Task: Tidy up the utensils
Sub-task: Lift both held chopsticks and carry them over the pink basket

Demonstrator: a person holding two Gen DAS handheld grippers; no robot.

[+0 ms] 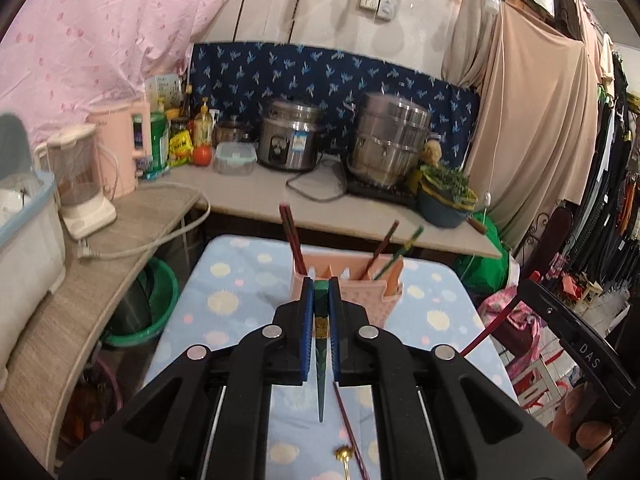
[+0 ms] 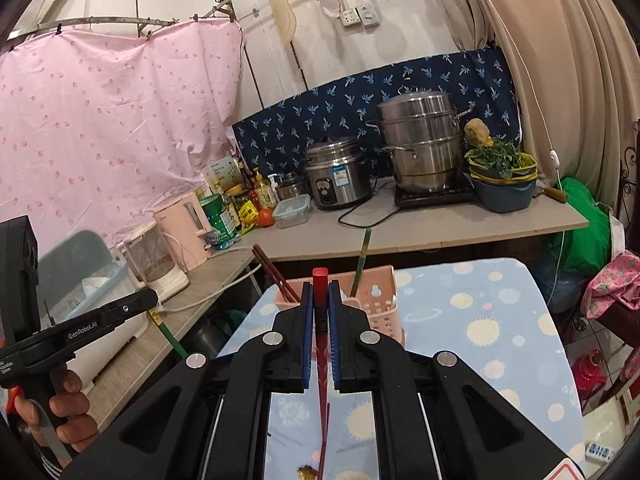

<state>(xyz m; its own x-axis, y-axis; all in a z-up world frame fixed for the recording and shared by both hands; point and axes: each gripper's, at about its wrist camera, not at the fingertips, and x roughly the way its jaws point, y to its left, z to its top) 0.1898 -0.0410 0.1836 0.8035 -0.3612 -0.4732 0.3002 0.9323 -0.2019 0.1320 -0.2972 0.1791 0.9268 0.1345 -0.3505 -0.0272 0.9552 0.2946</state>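
Clamped in the left gripper (image 1: 320, 292): a green chopstick (image 1: 321, 360), thick end forward, tip trailing back over the dotted tablecloth (image 1: 240, 280). Pinched likewise in the right gripper (image 2: 320, 296): a red chopstick (image 2: 321, 380). Just beyond both, the pink utensil holder (image 1: 360, 296), chopsticks already leaning inside. Best done slowly: tilt each stick tip-down above a free compartment, release only once over the rim, avoid knocking the light holder.

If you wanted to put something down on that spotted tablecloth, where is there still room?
The cloth is bare to the right of the pink holder, out to its far edge. The counter behind is crowded with pots, bottles and bowls, though its front strip is free.
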